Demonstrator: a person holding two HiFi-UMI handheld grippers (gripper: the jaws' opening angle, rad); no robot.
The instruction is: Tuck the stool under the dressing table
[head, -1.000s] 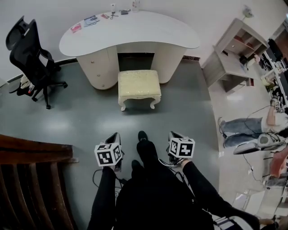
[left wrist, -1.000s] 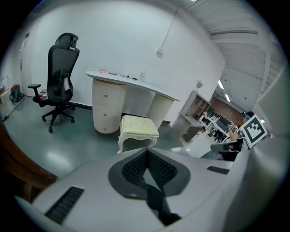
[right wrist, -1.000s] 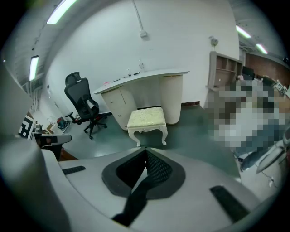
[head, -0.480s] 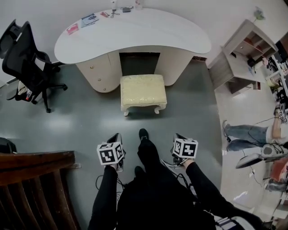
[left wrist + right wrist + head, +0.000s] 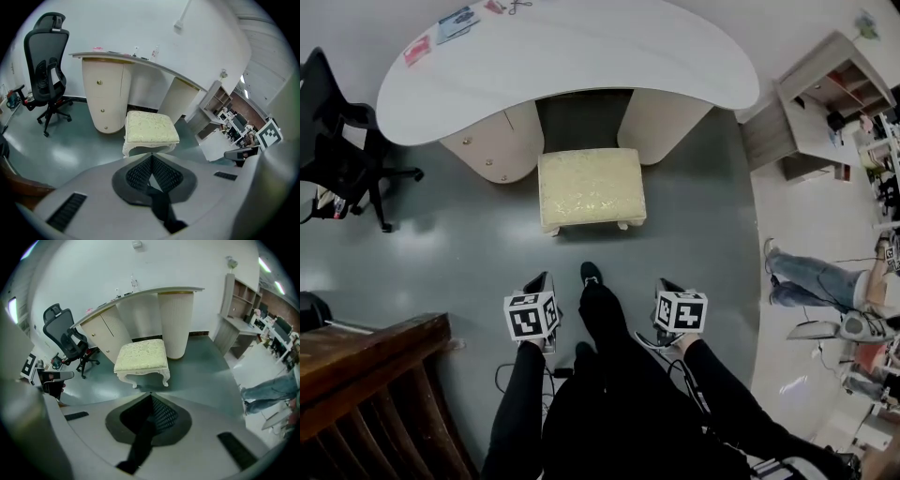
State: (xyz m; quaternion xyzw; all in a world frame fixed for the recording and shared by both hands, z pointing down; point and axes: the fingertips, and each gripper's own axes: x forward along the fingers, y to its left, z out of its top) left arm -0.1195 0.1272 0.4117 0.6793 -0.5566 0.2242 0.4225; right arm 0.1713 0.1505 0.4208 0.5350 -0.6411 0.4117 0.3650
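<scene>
Two grippers are held low and well short of the stool, each with nothing in it.

Far left in the head view: a brown wooden chair [image 5: 366, 375] at the lower corner, and above it a black office chair [image 5: 337, 141] on the grey floor [image 5: 441, 244].

Left gripper [image 5: 541, 281]: in its own view the jaws [image 5: 152, 155] meet at the tips and grasp nothing. It points at the stool from a distance.

Centre: a white kidney-shaped table [image 5: 562, 56] stands on two cream pedestals, with a dark knee gap between them. Papers [image 5: 455, 21] lie on its far left end. The stool [image 5: 591, 187], with a pale yellow cushion and white curved legs, stands on the floor squarely before the gap. Its far edge sits just between the pedestal fronts. In the head view the whole seat shows, clear of the tabletop's edge. The left gripper view shows it [image 5: 151, 129] just out from the drawer pedestal. The person's black shoe [image 5: 592, 274] is on the floor near the stool's front edge, between the grippers.

Right gripper [image 5: 664, 283]: its jaws [image 5: 151, 394] are likewise closed tip to tip, with nothing between them. The stool [image 5: 141, 357] lies ahead.

Right: a wooden shelf unit [image 5: 825, 94] stands beside the table. A person's legs in jeans [image 5: 811, 281] are near the frame edge.
</scene>
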